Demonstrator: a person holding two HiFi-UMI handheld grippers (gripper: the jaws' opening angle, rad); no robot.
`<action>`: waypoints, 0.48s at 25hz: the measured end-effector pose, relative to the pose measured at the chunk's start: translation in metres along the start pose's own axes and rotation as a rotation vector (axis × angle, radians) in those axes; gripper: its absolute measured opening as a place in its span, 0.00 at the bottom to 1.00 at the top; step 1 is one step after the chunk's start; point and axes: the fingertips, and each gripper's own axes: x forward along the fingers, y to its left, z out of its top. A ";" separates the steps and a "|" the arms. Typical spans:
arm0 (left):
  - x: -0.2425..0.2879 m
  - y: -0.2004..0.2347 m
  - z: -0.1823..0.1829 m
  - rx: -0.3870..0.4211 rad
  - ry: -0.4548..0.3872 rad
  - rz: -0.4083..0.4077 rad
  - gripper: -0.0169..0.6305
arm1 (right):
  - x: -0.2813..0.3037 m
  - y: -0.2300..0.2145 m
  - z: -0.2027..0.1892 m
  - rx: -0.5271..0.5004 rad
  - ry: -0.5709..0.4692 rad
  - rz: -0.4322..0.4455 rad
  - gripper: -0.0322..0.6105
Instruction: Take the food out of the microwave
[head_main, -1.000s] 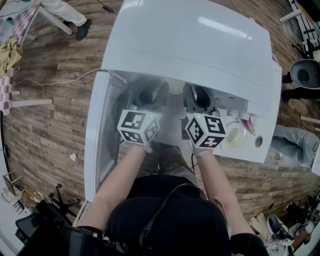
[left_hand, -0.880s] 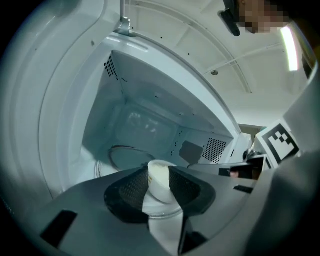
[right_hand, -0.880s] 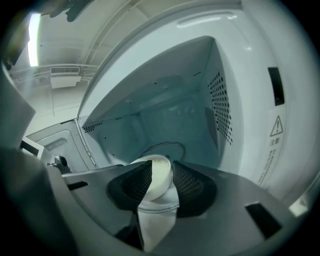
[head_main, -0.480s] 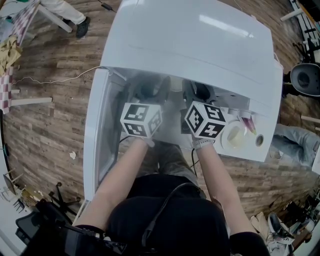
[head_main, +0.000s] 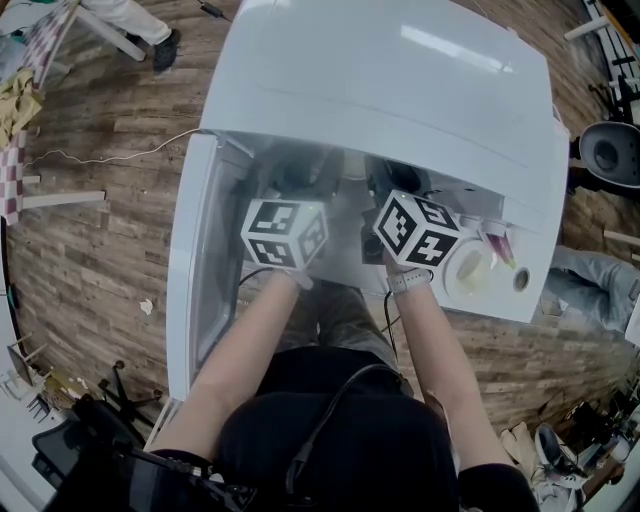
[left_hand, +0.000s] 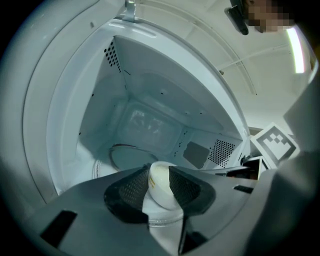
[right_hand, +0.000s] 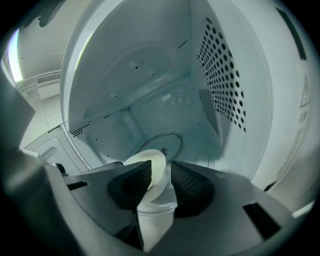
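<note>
Left gripper (left_hand: 159, 169) first: just opened up, jaws standing apart now, straddling the rim of the white bowl (left_hand: 161, 185) with no squeeze on it. Same deal for the right gripper (right_hand: 161, 167): freshly opened, parted around another stretch of that rim, not clamped. Both poked into the mouth of the white microwave (head_main: 380, 90), marker cubes (head_main: 285, 232) side by side there in the head view. As for the bowl: inside the cavity, toward the front, with the glass turntable (left_hand: 127, 156) showing just behind it. No telling what's in it from these angles. Further out: perforated vent holes (right_hand: 220, 75) on the right-hand wall, door (head_main: 195, 260) swung open to the left, round dial (head_main: 470, 268) on the front right of the opening, wood-plank floor (head_main: 110, 240) all around.
</note>
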 end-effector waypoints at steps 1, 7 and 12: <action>0.001 0.001 0.000 -0.004 0.003 -0.001 0.21 | 0.001 0.000 0.000 0.009 0.002 0.002 0.26; 0.003 0.000 -0.001 -0.030 0.010 -0.006 0.21 | 0.002 0.001 -0.001 0.082 0.016 0.040 0.26; 0.003 0.002 -0.002 -0.068 0.005 -0.012 0.21 | 0.002 0.003 -0.001 0.077 0.008 0.048 0.22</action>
